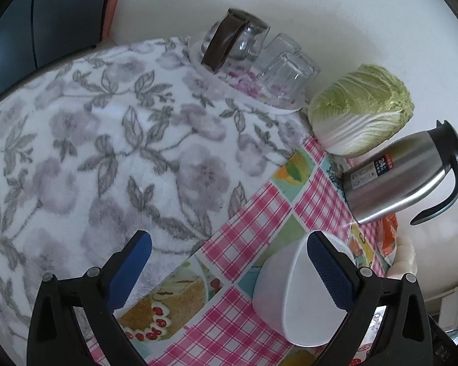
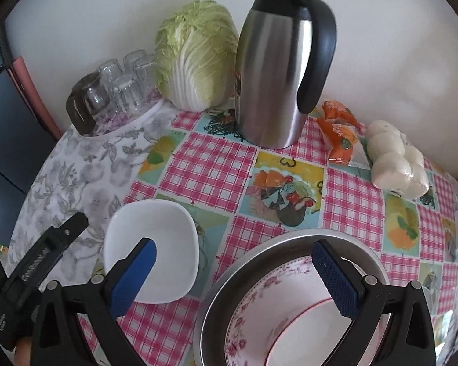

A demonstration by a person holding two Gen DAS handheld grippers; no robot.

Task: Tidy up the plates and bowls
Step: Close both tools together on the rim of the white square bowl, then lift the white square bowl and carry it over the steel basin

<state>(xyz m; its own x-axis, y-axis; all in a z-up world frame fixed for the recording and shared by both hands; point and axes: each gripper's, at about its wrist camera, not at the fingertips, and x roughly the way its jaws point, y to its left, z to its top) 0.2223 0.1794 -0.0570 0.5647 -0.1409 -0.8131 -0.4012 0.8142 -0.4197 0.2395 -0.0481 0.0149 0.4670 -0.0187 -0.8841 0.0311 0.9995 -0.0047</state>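
A white squarish bowl sits on the pink checked tablecloth. My left gripper is open above the cloth, its right finger over the bowl's rim; the bowl is not held. My right gripper is open and empty. It hovers over a metal bowl that holds a pink-flowered bowl with a red-rimmed white bowl nested inside. The white bowl lies to the left of the metal bowl, apart from it. The left gripper's body shows at the left edge of the right wrist view.
A grey floral towel covers the table's left part. At the back stand upturned glasses and a glass jug on a tray, a napa cabbage, a steel thermos, an orange packet and bagged white buns.
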